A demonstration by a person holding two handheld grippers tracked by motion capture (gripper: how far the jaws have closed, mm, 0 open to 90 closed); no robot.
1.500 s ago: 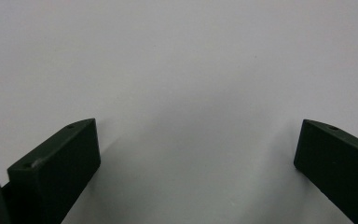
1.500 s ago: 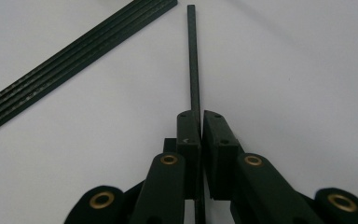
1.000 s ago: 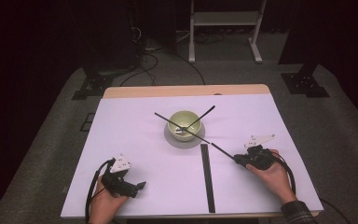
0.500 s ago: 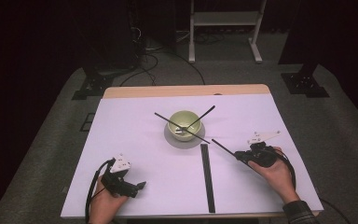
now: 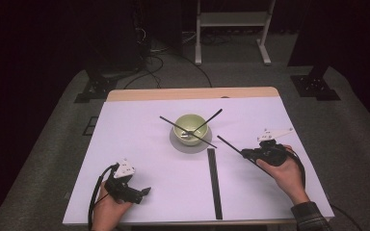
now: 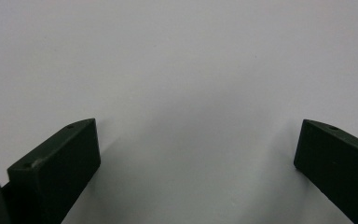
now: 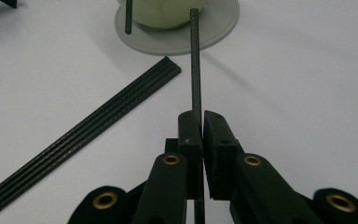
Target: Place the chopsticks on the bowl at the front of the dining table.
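Around you the room is dark, with stand legs and cables on the grey floor beyond the white-covered table (image 5: 139, 192). At the left, your left gripper (image 5: 144, 191) rests low on the sheet where it was a second ago; the left gripper view shows its jaws standing wide apart with nothing but bare white surface between them, which the high view is too small to confirm. Moving right, the pale green bowl (image 5: 191, 126) sits on its grey saucer (image 5: 179, 144) at the table's middle, with two thin black rods (image 5: 178, 125) leaning in it and crossing over its rim. Just right of the saucer, a bundle of black rods (image 5: 214, 183) lies flat, running toward your edge of the table. At the right, your right gripper (image 5: 243, 153) is clenched on a single black rod (image 7: 196, 65); compared with a second ago, hand and rod have risen and the rod's far tip now hangs clear of the saucer instead of reaching beside it. The right gripper view shows the pads (image 7: 189, 135) pinching that rod, its tip aimed at the bowl.
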